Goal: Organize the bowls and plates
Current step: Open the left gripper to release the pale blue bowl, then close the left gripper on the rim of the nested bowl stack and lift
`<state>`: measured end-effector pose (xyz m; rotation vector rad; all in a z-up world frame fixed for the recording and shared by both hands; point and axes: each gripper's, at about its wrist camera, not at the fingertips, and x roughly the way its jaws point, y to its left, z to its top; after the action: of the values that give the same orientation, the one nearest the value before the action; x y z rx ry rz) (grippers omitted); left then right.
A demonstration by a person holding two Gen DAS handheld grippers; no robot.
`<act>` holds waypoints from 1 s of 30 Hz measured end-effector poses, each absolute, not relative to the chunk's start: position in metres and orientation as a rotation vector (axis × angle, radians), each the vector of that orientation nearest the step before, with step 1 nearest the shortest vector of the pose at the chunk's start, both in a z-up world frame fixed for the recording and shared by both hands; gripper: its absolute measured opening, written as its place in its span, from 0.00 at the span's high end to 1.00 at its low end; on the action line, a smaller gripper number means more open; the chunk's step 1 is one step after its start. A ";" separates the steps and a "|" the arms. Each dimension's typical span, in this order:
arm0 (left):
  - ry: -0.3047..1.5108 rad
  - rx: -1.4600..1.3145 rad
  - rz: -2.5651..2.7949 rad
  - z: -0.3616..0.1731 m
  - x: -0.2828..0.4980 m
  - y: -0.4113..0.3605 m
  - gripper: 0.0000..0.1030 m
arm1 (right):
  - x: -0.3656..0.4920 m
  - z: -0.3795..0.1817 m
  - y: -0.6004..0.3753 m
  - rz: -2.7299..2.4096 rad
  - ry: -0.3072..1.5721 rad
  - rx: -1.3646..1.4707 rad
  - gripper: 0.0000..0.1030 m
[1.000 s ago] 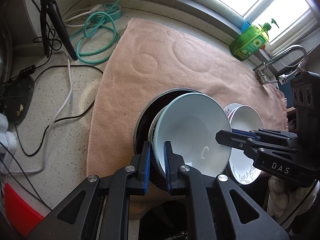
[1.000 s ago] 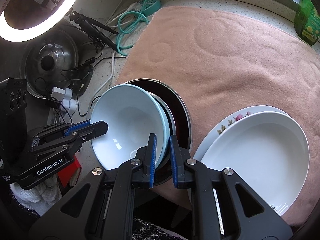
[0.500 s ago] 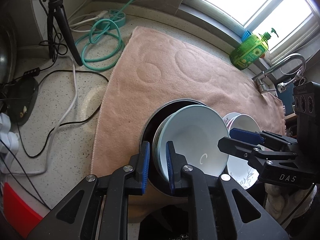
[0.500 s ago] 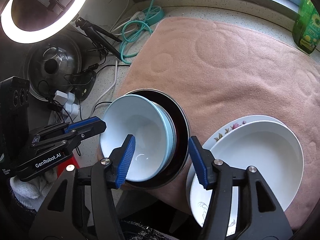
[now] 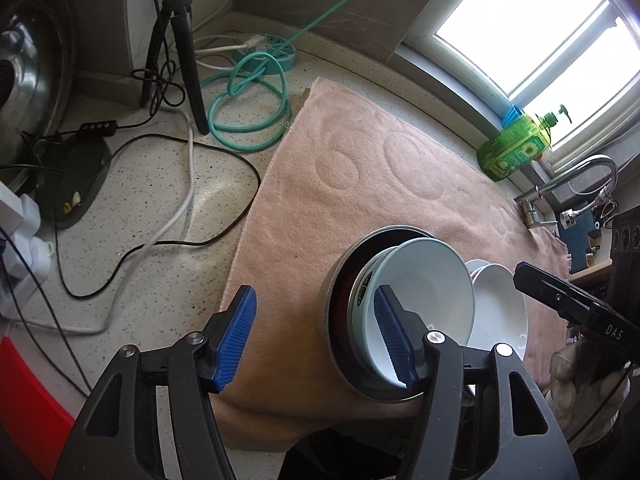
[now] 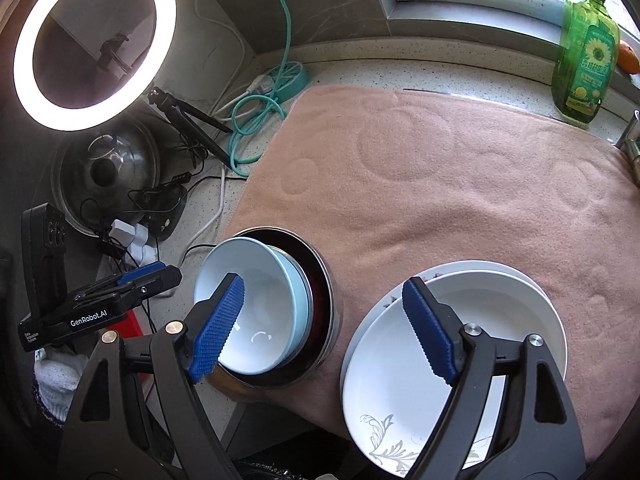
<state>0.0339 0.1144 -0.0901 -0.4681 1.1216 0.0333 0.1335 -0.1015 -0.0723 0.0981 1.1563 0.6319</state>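
Both grippers have just been opening: the left gripper (image 5: 316,336) and right gripper (image 6: 324,324) now stand spread, nothing between their pads, where earlier they pinched the pale blue bowl's (image 6: 256,308) rim. The bowl rests nested in the steel bowl (image 6: 324,280) on the pink towel (image 6: 460,200), beside the stacked white plates (image 6: 500,320); this placement appears complete.

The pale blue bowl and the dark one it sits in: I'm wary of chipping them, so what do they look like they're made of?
The pale blue bowl looks like glazed ceramic, possibly melamine: smooth, glossy, with sharp highlights inside. The dark bowl looks like metal: its outer wall and rim have a brushed silvery sheen, and the inside reads dark reddish, perhaps coated.
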 end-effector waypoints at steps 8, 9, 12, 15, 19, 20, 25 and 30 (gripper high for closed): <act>1.097 -0.550 0.073 -0.104 0.015 0.120 0.41 | 0.131 -0.080 -0.118 0.601 1.147 0.130 0.19; 1.096 -0.549 0.076 -0.105 0.014 0.119 0.41 | 0.130 -0.082 -0.118 0.600 1.148 0.134 0.19; 1.093 -0.558 0.078 -0.108 0.011 0.120 0.41 | 0.129 -0.085 -0.121 0.599 1.148 0.156 0.19; 1.087 -0.572 0.080 -0.111 0.008 0.122 0.43 | 0.128 -0.088 -0.123 0.597 1.151 0.175 0.19; 1.092 -0.585 0.074 -0.116 0.008 0.122 0.44 | 0.126 -0.093 -0.119 0.599 1.158 0.160 0.24; 1.093 -0.582 0.069 -0.117 0.008 0.121 0.46 | 0.125 -0.094 -0.119 0.599 1.159 0.157 0.27; 1.095 -0.585 0.044 -0.120 0.008 0.119 0.62 | 0.125 -0.099 -0.111 0.610 1.174 0.122 0.45; 1.100 -0.597 0.017 -0.123 0.009 0.116 0.74 | 0.123 -0.106 -0.101 0.627 1.193 0.083 0.55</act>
<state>0.0092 0.1163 -0.1230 -0.5972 1.1004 0.0174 0.1226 -0.1011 -0.1063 0.0827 1.1933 0.6266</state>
